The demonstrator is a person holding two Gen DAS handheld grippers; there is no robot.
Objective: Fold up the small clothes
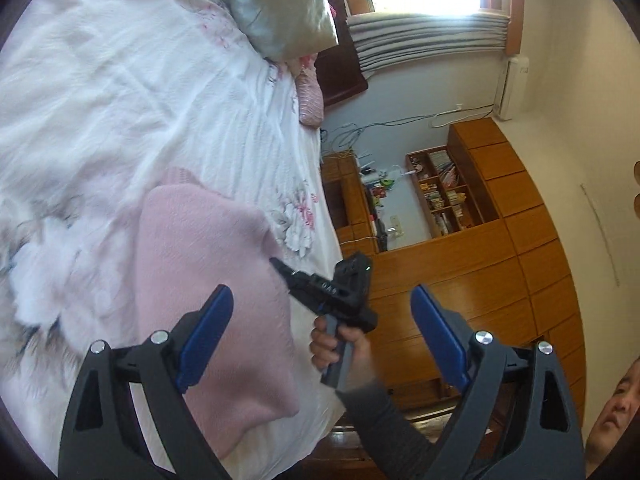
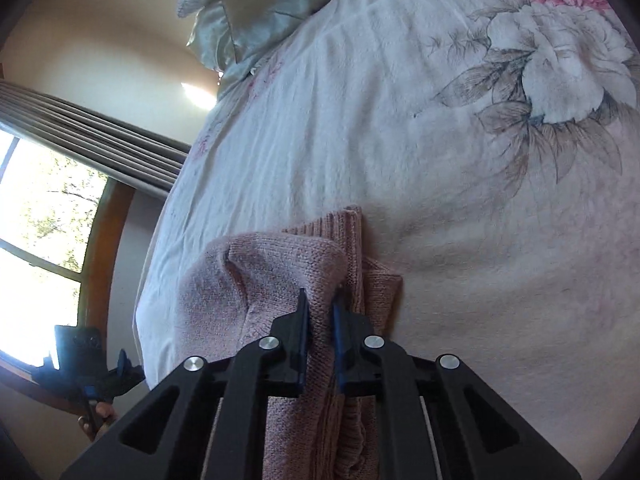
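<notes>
On the far left of the left wrist view the white floral bedspread (image 1: 120,100) fills the frame, rumpled, with a pale satin pillow (image 1: 280,12) up at its head. The pink knitted garment (image 1: 208,280) lies on the bedspread near the bed's edge, partly folded over on itself. Over it hangs the left gripper (image 1: 320,332), jaws wide apart, blue pads (image 1: 206,332) bare and holding nothing (one pad sits over the knit, the other over the room beyond). Between those fingers the right gripper (image 1: 320,292) shows, its tip at the garment's edge, a hand (image 1: 340,348) in a grey sleeve (image 1: 384,420) wrapped round its handle. Further right, a wooden wall unit (image 1: 480,260) with a book-filled shelf (image 1: 444,192), and a curtained window (image 1: 424,0) above.

Over to the right wrist view: at far left a bright window (image 2: 44,220), and low down the left gripper (image 2: 92,372) held off the bed's edge. In the middle, the right gripper (image 2: 320,312) is clamped on a raised fold of the pink knitted garment (image 2: 272,280), knit pinched between the near-closed blue pads (image 2: 340,344). The rest of the garment lies beneath in layers on the bedspread (image 2: 440,180), whose big grey-and-pink flower print spreads out to the right.
</notes>
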